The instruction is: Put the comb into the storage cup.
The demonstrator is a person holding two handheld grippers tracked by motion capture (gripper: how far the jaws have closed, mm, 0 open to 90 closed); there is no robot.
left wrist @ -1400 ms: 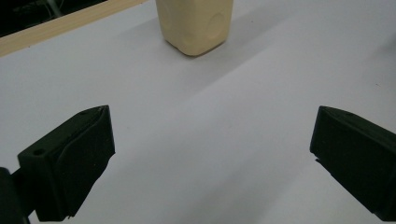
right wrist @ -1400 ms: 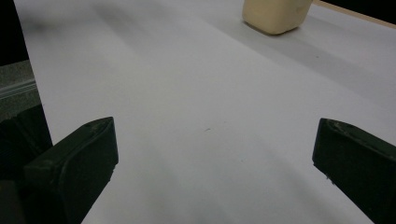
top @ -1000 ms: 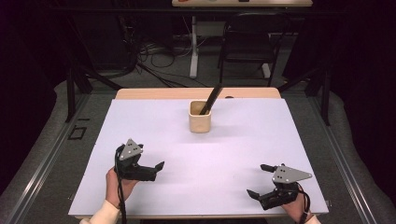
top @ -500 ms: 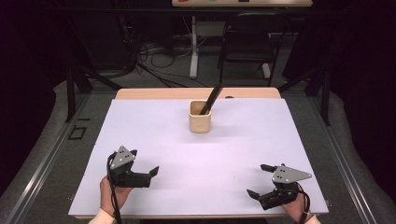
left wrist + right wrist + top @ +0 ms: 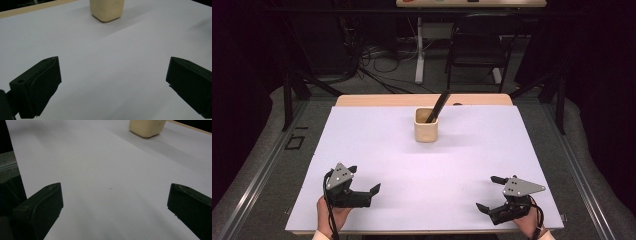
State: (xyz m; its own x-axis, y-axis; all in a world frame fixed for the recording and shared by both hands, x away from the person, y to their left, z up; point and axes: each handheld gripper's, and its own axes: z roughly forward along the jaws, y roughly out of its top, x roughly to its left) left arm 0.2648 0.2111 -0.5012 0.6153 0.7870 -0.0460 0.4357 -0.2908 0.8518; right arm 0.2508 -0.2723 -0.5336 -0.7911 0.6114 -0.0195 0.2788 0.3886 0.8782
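Cream-coloured, the square wooden cup (image 5: pixel 426 125) holding 1 slanted black stick (image 5: pixel 437 106) stood near the white table's (image 5: pixel 362 145) far edge. Both tongs, left gripper (image 5: pixel 362 190) and right gripper (image 5: pixel 488 194), were held released, empty, near the front corners; a slow, centred approach was advised.

Overhead forward; 2 low cup-facing (image 5: pixel 426 125) views

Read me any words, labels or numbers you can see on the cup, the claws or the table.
No text can be read anywhere.
Cup: plain, no label.
Stick in the cup: dark, no marks.
Left claw and right claw: bare grey plates with holes, no lettering.
Table: blank white sheet.
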